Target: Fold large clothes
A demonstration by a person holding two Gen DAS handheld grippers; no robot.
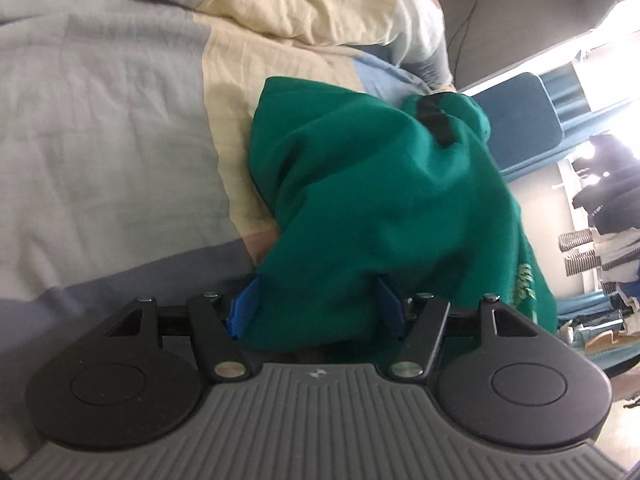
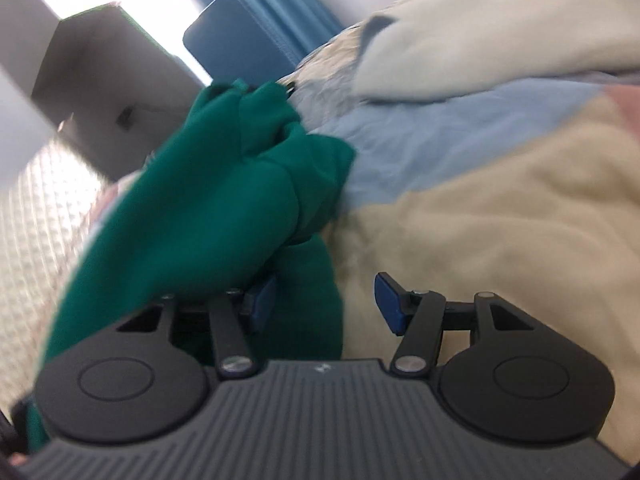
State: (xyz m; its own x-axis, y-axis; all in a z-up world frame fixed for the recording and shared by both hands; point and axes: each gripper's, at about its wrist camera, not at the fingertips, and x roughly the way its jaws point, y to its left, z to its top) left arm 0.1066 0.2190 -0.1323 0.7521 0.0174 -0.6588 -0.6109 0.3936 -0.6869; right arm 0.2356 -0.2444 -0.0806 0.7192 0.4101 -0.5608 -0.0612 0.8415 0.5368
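Observation:
A green sweatshirt lies bunched on the bed's patchwork cover, with a black patch at its far end and a pale print on its right. My left gripper is right at its near edge. The blue pads stand wide apart and the cloth fills the gap between them, slack and not pinched. In the right wrist view the same sweatshirt hangs off the bed's left side. My right gripper is open. Cloth drapes over its left finger, while the right pad is bare over the cream cover.
A rumpled cream and blue duvet is heaped at the far side of the bed. A blue padded panel and dark clothes on a rack stand beyond the bed's edge. The right wrist view shows a blue curtain and quilted mattress side.

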